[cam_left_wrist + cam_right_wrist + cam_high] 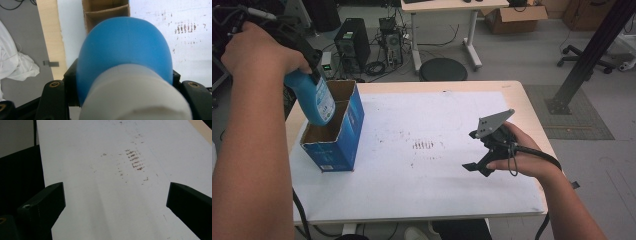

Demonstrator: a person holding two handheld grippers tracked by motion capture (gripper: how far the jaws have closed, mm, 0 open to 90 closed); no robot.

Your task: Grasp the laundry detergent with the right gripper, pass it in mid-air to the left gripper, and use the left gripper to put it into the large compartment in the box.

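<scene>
My left gripper (307,65) is shut on a blue bottle (314,100) with a white cap (136,95). It holds the bottle base-down over the near compartment of a blue cardboard box (344,135) at the table's left. In the left gripper view the blue bottle (125,47) hides most of the box (105,11) below it. My right gripper (474,150) rests low over the white sheet at the table's right, jaws wide apart, nothing between them. Its fingers (42,205) frame bare white sheet in the right gripper view.
A white sheet (422,190) with small brown marks (423,145) covers the wooden table (534,125). The box has two compartments split by a cardboard divider (341,102). Beyond the table stand computer towers (352,45), a round stool (443,69) and a black metal post (587,55).
</scene>
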